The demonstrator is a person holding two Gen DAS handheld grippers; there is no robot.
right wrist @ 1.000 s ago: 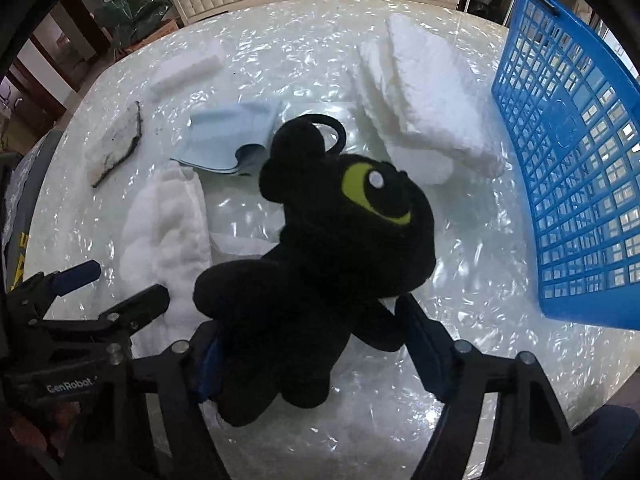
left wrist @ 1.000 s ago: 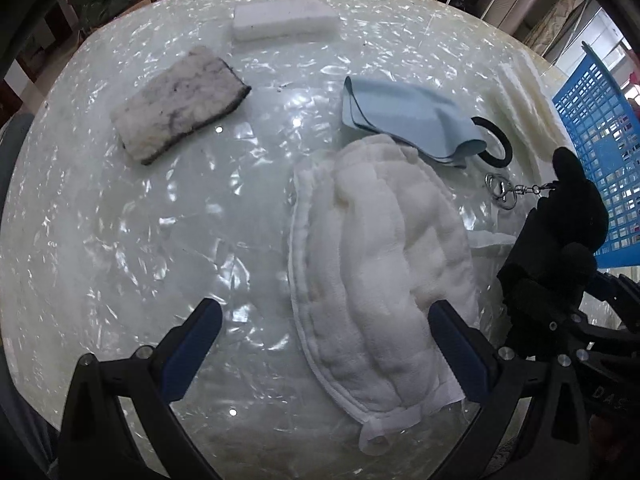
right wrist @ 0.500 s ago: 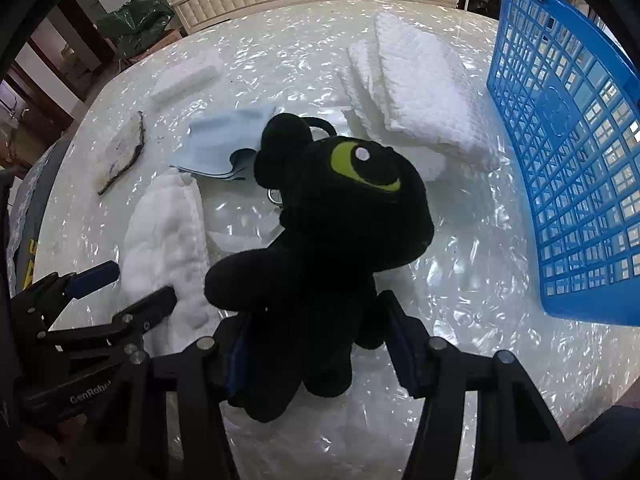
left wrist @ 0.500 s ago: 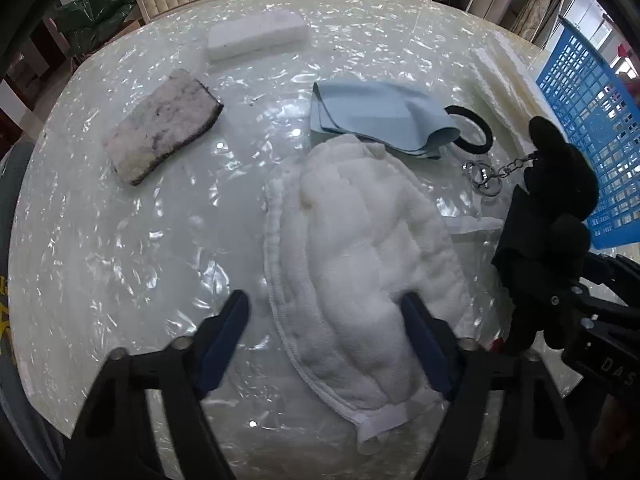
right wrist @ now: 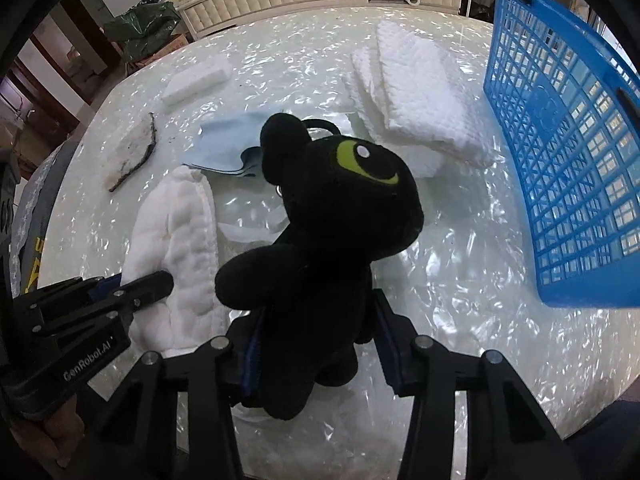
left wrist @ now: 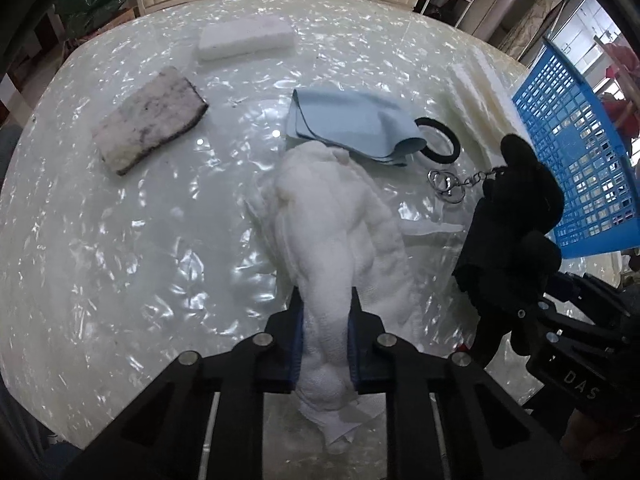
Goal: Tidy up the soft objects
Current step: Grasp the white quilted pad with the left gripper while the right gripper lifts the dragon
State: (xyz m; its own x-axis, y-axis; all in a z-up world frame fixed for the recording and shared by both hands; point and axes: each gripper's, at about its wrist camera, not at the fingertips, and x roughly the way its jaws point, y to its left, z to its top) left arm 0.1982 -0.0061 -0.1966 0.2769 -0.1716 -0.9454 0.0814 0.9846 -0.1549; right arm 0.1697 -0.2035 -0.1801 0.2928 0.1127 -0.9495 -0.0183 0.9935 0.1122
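Left wrist view: the left claw [left wrist: 325, 334] is pinched tight on the near end of the white towel [left wrist: 340, 220], the fabric bunched into a ridge between its 2 fingers while the rest trails out on the bench [left wrist: 120, 240]. It looks light and floppy, so it will likely droop when lifted; a grip on a thick fold suits it. Beyond lie a blue cloth [left wrist: 352, 124], a black ring [left wrist: 438, 142], a grey sponge [left wrist: 150, 118] and a white block [left wrist: 246, 36].

Right wrist view: the right claw [right wrist: 318, 346] is squeezed around the body of the black plush toy [right wrist: 332, 220], held up above the bench. Soft, squashy, not fragile. The blue basket [right wrist: 560, 140] stands just right, folded white pads [right wrist: 424, 92] beside it. The glossy pearly top looks slippery; cabinets line the room behind.
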